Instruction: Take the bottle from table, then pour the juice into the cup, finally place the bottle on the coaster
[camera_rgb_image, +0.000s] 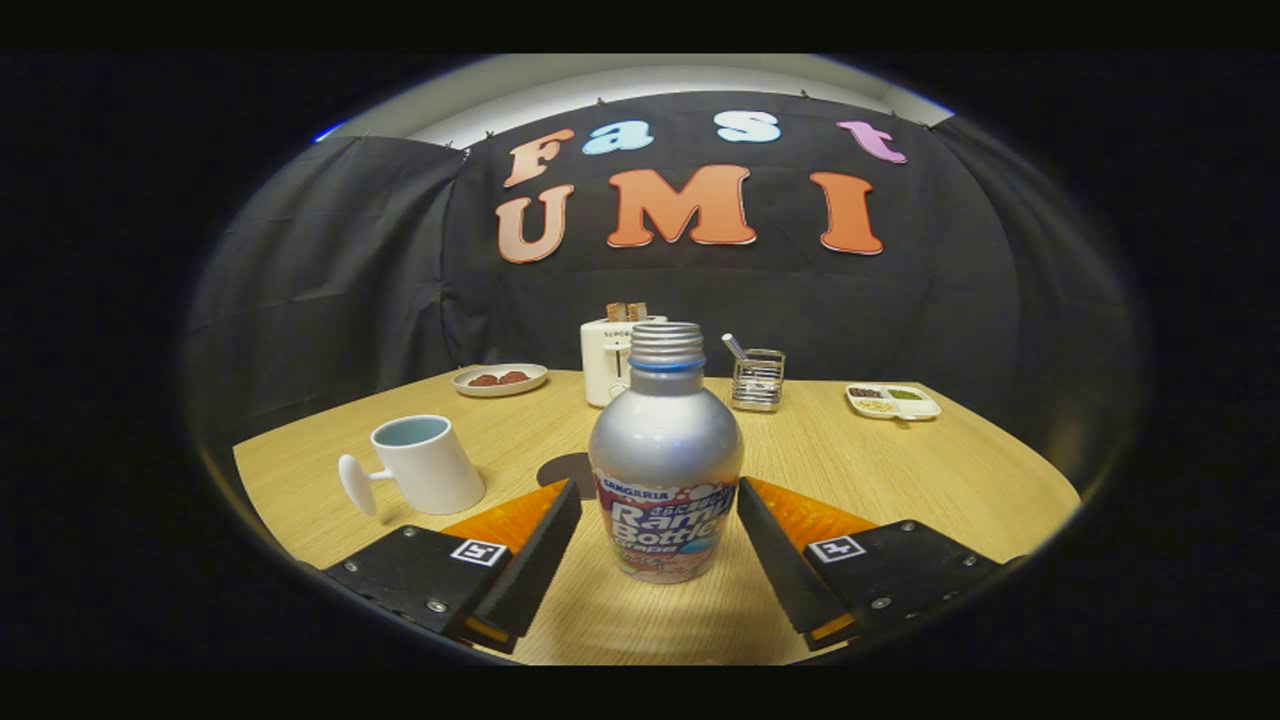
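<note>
Wooden table (900, 470) holds bottle (665, 450), upright, ungrasped. Gripper (660, 530) fingers spread wide, flanking it. Grasp, pour into cup (425, 462), and coaster (565, 468) placement remain.

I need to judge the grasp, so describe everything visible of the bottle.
The bottle is silvery metal by its look, with a rounded shoulder, a threaded neck with no cap on it, a blue ring below the thread and a printed wrap around its lower body. It stands upright on the wooden table, between the open tongs, whose fingers flank it without clearly pressing.
</note>
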